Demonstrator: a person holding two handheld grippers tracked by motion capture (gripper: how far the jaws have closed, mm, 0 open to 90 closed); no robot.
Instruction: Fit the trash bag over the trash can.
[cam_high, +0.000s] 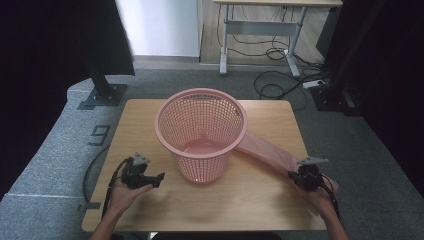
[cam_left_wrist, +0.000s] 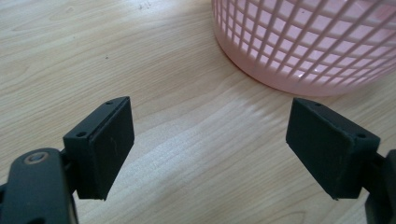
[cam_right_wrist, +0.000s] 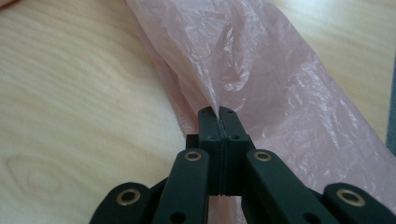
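One pink plastic bag (cam_high: 267, 152) stretches lengthwise from basket (cam_high: 201, 132) to right gripper (cam_high: 295, 176), jaws clamped on it; left gripper (cam_high: 159, 178) jaws apart.

Your basket (cam_high: 201, 134) stands upright at the middle of the table (cam_high: 260, 210), and the plastic bag (cam_high: 264, 152) stretches from the basket's side out toward four o'clock, ending pinched in your right gripper (cam_high: 296, 177) near the table's right edge. Your left gripper (cam_high: 161, 178) rests on the table at about eight o'clock from the basket, close beside it, jaws spread toward its base.
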